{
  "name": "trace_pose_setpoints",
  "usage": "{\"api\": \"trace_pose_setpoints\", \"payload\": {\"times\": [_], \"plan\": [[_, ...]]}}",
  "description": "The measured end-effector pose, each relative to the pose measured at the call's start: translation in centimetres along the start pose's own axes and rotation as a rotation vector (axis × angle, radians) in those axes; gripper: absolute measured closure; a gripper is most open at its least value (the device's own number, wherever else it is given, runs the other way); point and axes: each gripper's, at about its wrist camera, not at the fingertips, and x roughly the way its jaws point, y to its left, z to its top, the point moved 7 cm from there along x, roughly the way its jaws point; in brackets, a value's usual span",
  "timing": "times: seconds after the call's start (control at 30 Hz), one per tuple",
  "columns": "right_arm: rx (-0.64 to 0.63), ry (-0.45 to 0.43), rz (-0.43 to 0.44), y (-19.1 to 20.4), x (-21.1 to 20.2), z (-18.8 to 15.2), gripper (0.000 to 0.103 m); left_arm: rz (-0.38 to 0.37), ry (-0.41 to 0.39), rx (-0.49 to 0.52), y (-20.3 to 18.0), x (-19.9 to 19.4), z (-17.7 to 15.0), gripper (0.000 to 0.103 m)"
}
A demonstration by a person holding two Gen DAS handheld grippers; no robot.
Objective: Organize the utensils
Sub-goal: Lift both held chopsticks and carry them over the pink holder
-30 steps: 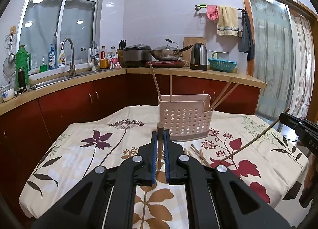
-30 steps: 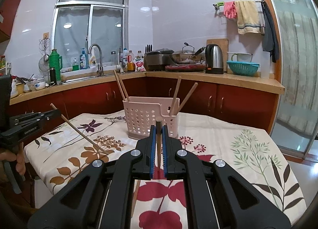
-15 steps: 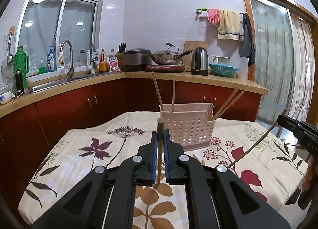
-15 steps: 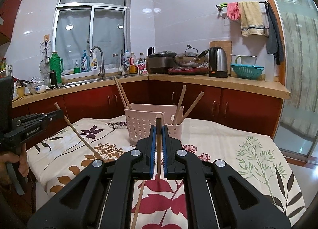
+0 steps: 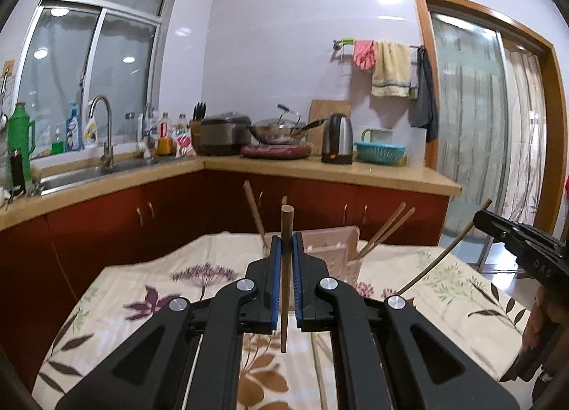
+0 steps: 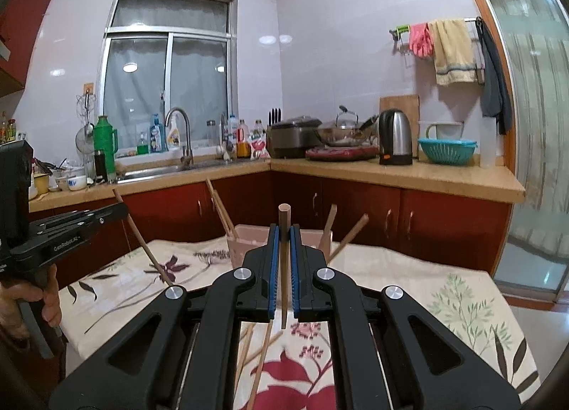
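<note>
Utensil holder stands on the table, chopsticks leaning in it (both end compartments). Loose chopsticks lie on the table before it. Counter behind, sink to its left, kettle right.

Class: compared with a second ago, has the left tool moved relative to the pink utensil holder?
Yes. The left tool has risen, now covering the utensil holder.

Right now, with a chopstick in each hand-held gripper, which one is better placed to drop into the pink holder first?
Right, narrowly. The right hand-held gripper holds its chopstick upright with the pink holder just ahead. The left hand-held gripper also lines up, but in its view the holder looks slightly farther away.
</note>
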Motion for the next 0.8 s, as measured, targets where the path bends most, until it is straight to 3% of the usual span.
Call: {"api": "trace_pose_setpoints", "payload": {"times": [0.47,0.8], "plan": [[-0.03,-0.122,0.005,-0.9,1.5,5.7,0.097,-0.053,-0.14,0.047,-2.3,1.6,6.1,0.096],[-0.044,-0.188,0.011,-1.8,5.3,8.5,0.097,-0.038,-0.185,0.064,-2.3,4.9,8.1,0.096]]}}
